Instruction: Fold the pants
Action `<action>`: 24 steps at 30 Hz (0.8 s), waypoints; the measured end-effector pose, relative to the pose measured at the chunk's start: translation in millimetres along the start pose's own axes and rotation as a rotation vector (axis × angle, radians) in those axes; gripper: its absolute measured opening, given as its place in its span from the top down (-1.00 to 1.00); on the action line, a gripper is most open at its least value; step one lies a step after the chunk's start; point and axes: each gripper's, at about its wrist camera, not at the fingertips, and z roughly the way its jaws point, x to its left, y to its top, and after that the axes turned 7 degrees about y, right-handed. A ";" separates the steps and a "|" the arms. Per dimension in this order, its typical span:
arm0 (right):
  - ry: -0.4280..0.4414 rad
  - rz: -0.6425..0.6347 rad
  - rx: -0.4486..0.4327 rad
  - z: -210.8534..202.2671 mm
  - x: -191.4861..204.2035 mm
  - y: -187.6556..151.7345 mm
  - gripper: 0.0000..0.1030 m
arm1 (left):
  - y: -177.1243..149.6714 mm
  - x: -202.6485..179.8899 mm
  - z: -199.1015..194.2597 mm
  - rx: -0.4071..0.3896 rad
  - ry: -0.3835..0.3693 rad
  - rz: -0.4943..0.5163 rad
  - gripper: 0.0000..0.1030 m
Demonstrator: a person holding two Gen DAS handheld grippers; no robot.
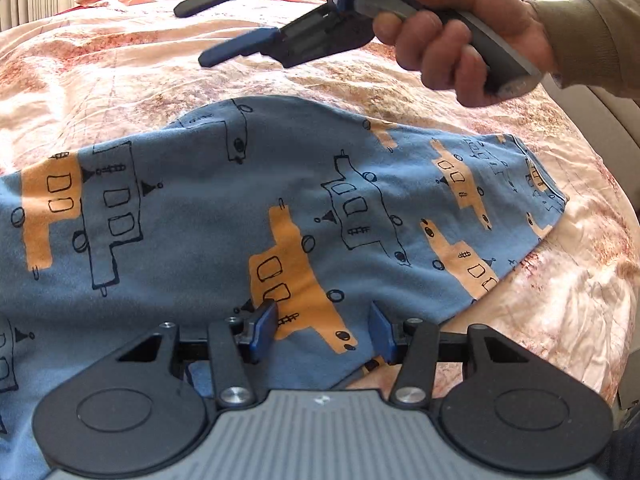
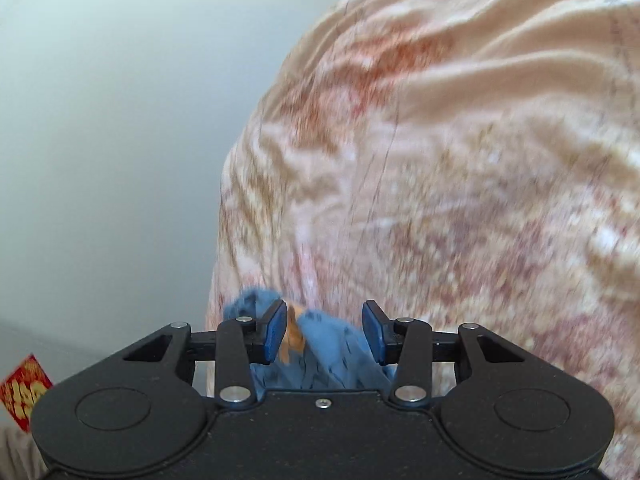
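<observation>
Blue pants (image 1: 200, 216) printed with orange and outlined trucks lie spread flat across the bed, one end reaching to the right. My left gripper (image 1: 322, 330) hovers open just over their near edge, its blue pads well apart with nothing pinched. My right gripper (image 1: 202, 30), held by a hand (image 1: 460, 40), hangs open in the air beyond the far edge of the pants, fingers empty. In the right wrist view a bunched bit of the blue pants (image 2: 332, 360) shows low between the parted pads of the right gripper (image 2: 325, 332), which do not press on it.
A wrinkled peach and rust patterned bedspread (image 1: 120, 60) covers the bed (image 2: 440, 160). A pale wall (image 2: 100, 120) stands beyond the bed's edge on the left of the right wrist view, with a red paper (image 2: 24, 396) low on it. An olive sleeve (image 1: 592, 36) enters from the right.
</observation>
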 end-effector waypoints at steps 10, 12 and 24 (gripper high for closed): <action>-0.144 -0.185 0.209 -5.3 10.7 9.6 -0.05 | -3.3 -0.1 0.4 -0.013 0.001 -0.009 -0.09; -0.181 -0.237 0.315 1.7 12.3 -5.8 -0.04 | -3.7 0.8 0.2 -0.013 -0.001 -0.012 -0.10; -0.107 -0.302 0.440 22.7 38.0 -43.5 -0.02 | -5.2 -0.5 1.2 -0.016 0.000 -0.013 -0.15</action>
